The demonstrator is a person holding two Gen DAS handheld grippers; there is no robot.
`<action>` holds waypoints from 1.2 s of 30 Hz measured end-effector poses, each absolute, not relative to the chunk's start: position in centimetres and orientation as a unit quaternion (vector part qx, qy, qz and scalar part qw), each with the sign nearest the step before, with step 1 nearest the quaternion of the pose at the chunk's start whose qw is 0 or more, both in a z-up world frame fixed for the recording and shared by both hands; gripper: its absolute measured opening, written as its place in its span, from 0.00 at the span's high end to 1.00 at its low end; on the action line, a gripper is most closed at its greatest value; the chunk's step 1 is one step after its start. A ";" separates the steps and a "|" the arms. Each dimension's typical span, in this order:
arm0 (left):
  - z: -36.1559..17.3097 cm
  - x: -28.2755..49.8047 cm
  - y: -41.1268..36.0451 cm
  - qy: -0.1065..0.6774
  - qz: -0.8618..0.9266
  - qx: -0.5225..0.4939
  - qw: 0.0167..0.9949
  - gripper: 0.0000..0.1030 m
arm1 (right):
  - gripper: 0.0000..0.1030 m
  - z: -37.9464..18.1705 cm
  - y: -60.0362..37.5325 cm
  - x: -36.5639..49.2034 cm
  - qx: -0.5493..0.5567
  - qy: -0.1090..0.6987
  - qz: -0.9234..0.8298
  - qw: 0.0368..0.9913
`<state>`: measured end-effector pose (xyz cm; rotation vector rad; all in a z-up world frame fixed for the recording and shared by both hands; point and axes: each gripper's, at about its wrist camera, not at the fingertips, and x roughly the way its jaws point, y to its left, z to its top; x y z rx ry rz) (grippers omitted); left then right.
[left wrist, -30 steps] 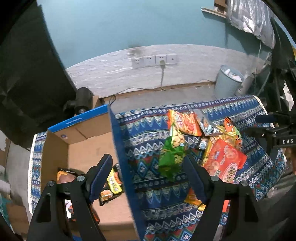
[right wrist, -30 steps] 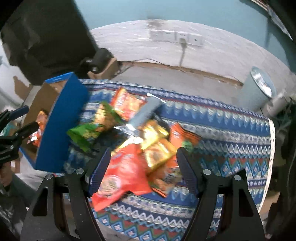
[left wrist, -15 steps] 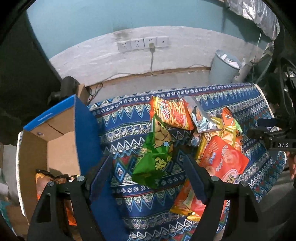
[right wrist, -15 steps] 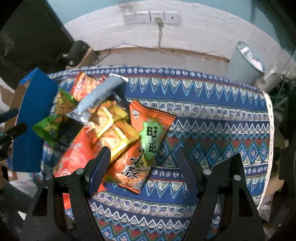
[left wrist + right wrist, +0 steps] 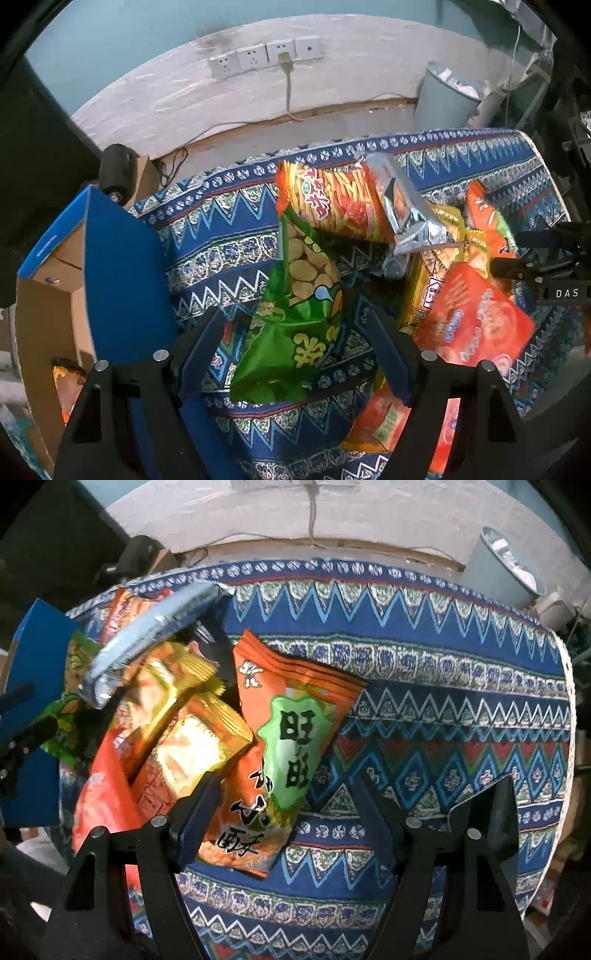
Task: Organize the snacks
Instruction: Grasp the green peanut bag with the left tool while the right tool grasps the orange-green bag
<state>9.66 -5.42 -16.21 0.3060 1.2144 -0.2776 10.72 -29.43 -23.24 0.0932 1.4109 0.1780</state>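
A pile of snack bags lies on the patterned blue cloth point(image 5: 221, 236). My left gripper point(image 5: 295, 350) is open, its fingers either side of a green pea-snack bag point(image 5: 295, 321). Behind that bag lie an orange fries bag point(image 5: 332, 206), a silver bag point(image 5: 406, 210) and a red bag point(image 5: 476, 325). My right gripper point(image 5: 284, 812) is open over an orange bag with a green label point(image 5: 280, 753). Gold bags point(image 5: 184, 723) lie to the left of it. A cardboard box with a blue flap point(image 5: 118, 266) stands at the left with a snack point(image 5: 62, 380) inside.
A grey bin point(image 5: 447, 96) stands on the floor behind the table, near wall sockets point(image 5: 266, 55). My right gripper also shows at the right edge of the left wrist view point(image 5: 535, 258). The cloth's right half point(image 5: 461, 720) holds no bags.
Both grippers have moved lower and closer to the pile. The left one swung right from the box to the green bag; the right one moved onto the orange bag.
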 end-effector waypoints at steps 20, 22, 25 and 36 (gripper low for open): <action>-20.7 12.2 -6.0 0.602 -0.119 0.162 0.773 0.22 | 0.35 -26.6 -31.5 10.6 0.020 0.679 0.050 0.732; -21.0 12.3 -6.0 0.601 -0.117 0.163 0.773 0.22 | 0.34 -26.6 -31.3 10.5 0.010 0.674 0.051 0.737; -21.4 12.5 -5.9 0.598 -0.115 0.165 0.776 0.22 | 0.36 -26.7 -31.0 10.0 0.000 0.668 0.051 0.743; -20.7 10.0 -6.4 0.564 -0.117 0.215 0.789 0.54 | 0.69 -25.1 -30.0 7.9 -0.044 0.652 0.053 0.755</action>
